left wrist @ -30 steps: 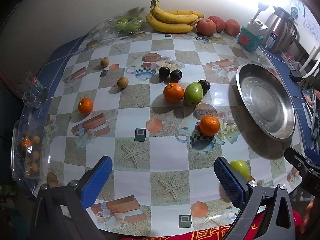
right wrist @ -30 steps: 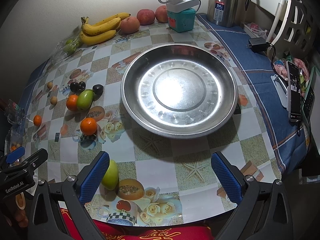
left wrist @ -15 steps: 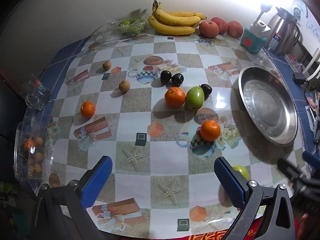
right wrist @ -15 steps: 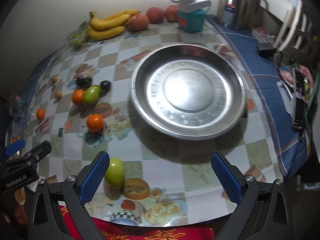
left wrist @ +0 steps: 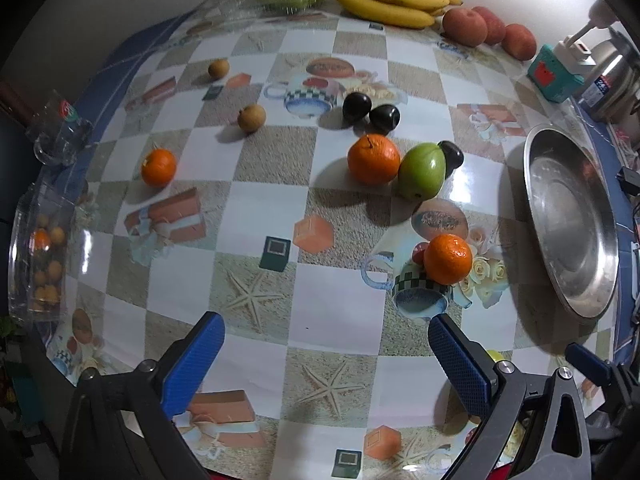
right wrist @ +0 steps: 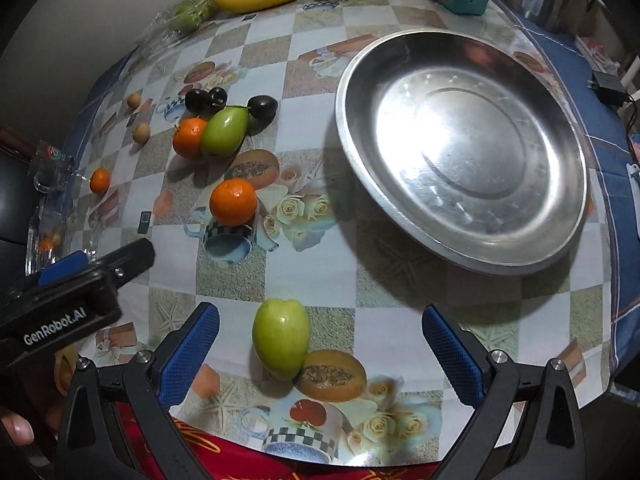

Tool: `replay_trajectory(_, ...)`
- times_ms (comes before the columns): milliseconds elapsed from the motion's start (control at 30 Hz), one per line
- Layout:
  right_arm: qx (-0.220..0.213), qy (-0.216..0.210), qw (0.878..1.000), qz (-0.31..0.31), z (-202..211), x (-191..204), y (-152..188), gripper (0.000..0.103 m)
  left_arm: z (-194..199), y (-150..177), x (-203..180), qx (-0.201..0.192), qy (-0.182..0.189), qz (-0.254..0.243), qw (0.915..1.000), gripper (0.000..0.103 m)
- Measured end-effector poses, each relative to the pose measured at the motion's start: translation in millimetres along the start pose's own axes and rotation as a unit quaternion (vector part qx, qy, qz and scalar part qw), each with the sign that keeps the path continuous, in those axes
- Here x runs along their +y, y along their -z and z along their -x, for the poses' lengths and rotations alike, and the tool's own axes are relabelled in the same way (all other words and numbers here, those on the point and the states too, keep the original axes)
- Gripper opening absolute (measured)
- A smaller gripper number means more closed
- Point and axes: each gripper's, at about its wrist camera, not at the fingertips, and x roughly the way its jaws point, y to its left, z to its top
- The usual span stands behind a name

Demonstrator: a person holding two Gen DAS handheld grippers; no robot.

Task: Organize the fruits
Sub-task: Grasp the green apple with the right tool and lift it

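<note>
1. Steel: a wide, shallow pan [right wrist: 460,148] sits on the table [right wrist: 312,256], and I place everything else from it.
2. My right gripper [right wrist: 320,344] hangs low at the table's near edge, in front of the pan, its blue fingers [right wrist: 188,348] spread wide and holding nothing.
3. A green fruit [right wrist: 281,338] lies on the table between those fingers, touching neither.
4. My left gripper [left wrist: 326,360] is also wide open and empty, over bare table left of the pan.
5. An orange [right wrist: 233,202] sits just left of the pan.
6. Further left and back, a second orange [left wrist: 373,159] touches another green fruit [left wrist: 422,170], with three dark fruits [left wrist: 384,117] close around.
7. Bananas [left wrist: 390,0] and peaches [left wrist: 486,30] line the far edge, behind the pan and to its left.
</note>
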Motion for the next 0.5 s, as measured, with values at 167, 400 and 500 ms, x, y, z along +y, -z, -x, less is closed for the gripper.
replay_trajectory(167,0.034,0.001,0.999,0.015,-13,7,0,0.081,-10,0,0,0.015,0.005,0.010,0.9998,0.103)
replay_trajectory(400,0.048,0.006,0.998,0.026,-22,14,3,0.059,-14,0,3,0.016,0.011,0.021,0.9996,0.103)
replay_trajectory(500,0.055,-0.003,0.998,0.027,-26,17,6,0.051,-15,-1,6,0.013,0.012,0.021,0.9996,0.103)
